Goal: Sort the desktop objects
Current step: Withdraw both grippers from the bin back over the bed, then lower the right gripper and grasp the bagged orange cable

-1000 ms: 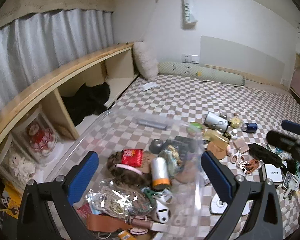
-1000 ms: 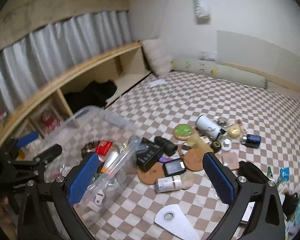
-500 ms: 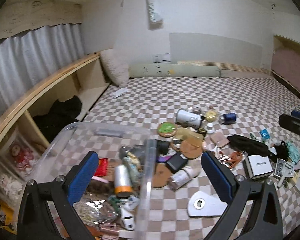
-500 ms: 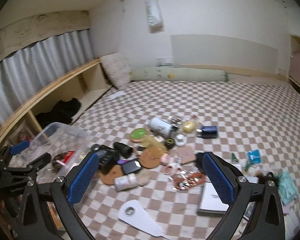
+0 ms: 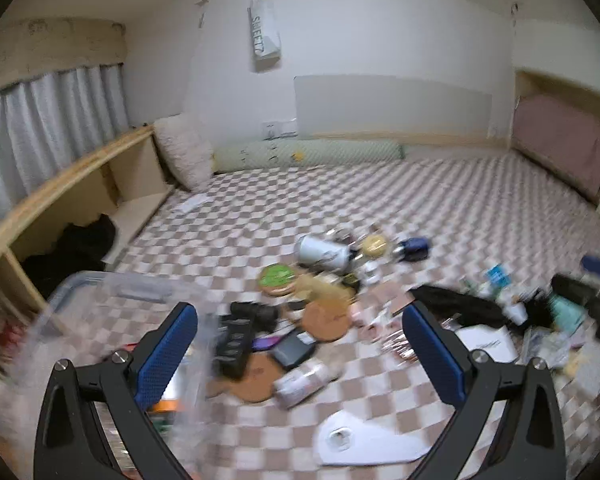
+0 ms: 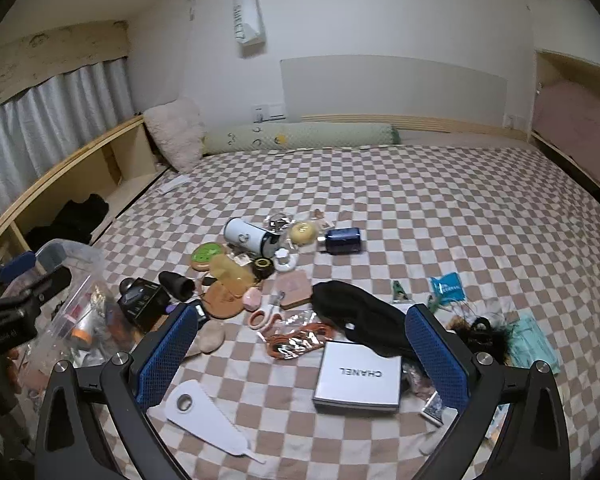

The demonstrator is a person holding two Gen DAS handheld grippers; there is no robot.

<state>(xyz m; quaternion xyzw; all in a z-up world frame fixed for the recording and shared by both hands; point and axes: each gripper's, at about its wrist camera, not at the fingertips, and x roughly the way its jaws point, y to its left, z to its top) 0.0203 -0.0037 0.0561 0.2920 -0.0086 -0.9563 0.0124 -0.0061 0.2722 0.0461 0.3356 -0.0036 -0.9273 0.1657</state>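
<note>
Checkered bed (image 6: 440, 200) bare from 12 to 2 o'clock, open passage there. Clutter pile (image 6: 260, 264) blocks centre; white box (image 6: 358, 378) and black pouch (image 6: 360, 316) sit close ahead. Clear bin (image 6: 76, 288) walls off 9 o'clock.

**A count of what lies on the checked bed**

One clear plastic bin (image 6: 70, 256) at the left, its contents too jumbled to count. One white box (image 6: 358, 376) lettered CHANEL. One pair of scissors (image 6: 265, 315). One white cylinder (image 6: 247, 236) on its side, one dark blue bottle (image 6: 342, 240), one green-topped disc (image 6: 207, 254). Two round brown cork pads (image 5: 327, 318) (image 5: 256, 374). One white flat card (image 6: 204, 412) with a hole. One long bolster (image 6: 300, 136), one pillow (image 6: 176, 134).
</note>
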